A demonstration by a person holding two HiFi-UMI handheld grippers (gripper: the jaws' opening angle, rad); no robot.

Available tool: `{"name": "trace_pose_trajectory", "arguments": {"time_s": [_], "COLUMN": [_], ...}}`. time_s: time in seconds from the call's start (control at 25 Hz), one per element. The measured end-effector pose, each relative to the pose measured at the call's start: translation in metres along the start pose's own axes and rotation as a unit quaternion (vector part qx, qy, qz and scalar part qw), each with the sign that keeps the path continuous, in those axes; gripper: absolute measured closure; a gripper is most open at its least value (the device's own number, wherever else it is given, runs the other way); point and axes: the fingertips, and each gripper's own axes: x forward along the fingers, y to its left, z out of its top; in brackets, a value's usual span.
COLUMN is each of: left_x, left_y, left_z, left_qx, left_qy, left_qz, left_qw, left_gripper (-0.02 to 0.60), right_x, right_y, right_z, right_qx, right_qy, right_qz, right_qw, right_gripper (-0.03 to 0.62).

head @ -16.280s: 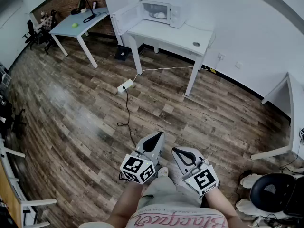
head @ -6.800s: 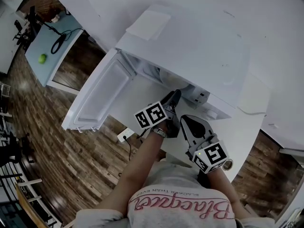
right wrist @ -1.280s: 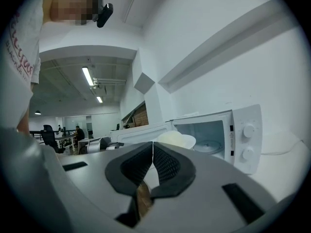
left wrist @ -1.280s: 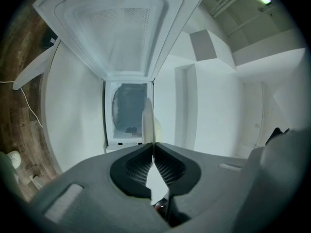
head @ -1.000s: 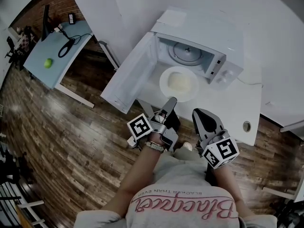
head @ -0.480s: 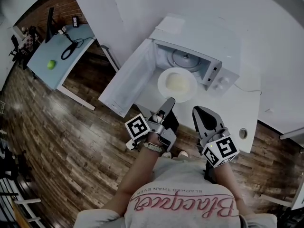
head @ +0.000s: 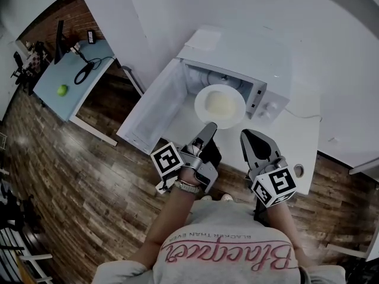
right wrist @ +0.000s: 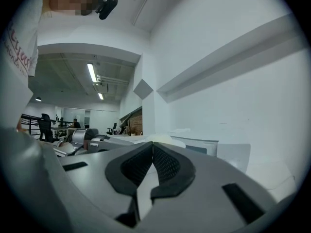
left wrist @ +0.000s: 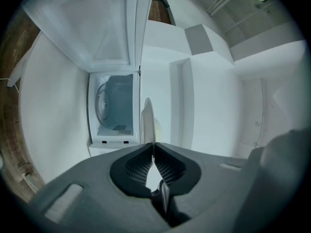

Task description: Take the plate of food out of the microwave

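Observation:
A white plate point(head: 220, 105) with pale food hangs in front of the open white microwave point(head: 243, 49). My left gripper point(head: 209, 129) is shut on the plate's near rim. In the left gripper view the plate point(left wrist: 146, 123) stands edge-on just past the shut left gripper point(left wrist: 153, 144), with the microwave's empty cavity point(left wrist: 116, 108) and its turntable behind. My right gripper point(head: 247, 138) is held beside the plate on its right, apart from it, jaws shut on nothing. The right gripper view shows the right gripper point(right wrist: 152, 143) with its tips pressed together.
The microwave door point(head: 151, 108) is swung wide open to the left. The microwave stands on a white table point(head: 299, 138) against a white wall. A light blue desk point(head: 65, 76) with a green ball point(head: 62, 89) and a cable is far left. Wood floor lies below.
The left gripper has lifted the plate up off the table in front of the microwave. The right gripper has risen alongside it, still shut.

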Motion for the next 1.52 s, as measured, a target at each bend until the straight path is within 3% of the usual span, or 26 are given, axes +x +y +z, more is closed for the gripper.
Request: {"name": "trace_pose_trajectory", "arguments": {"time_s": [0.8, 1.52], "left_x": [0.063, 0.077], "left_y": [-0.031, -0.050], "left_z": [-0.024, -0.042], "left_qx": [0.005, 0.000], "left_qy": [0.062, 0.101], "left_qz": [-0.043, -0.064], "left_qw": [0.9971, 0.9928], "left_gripper": [0.565, 0.565], "right_x": [-0.004, -0.017], "right_y": [-0.038, -0.046], "right_z": [0.027, 0.036], "right_qx": [-0.032, -0.046], "right_qy": [-0.033, -0.033], "right_qz": [-0.041, -0.066], "right_qw": [0.998, 0.996], "right_gripper": [0.583, 0.583]}}
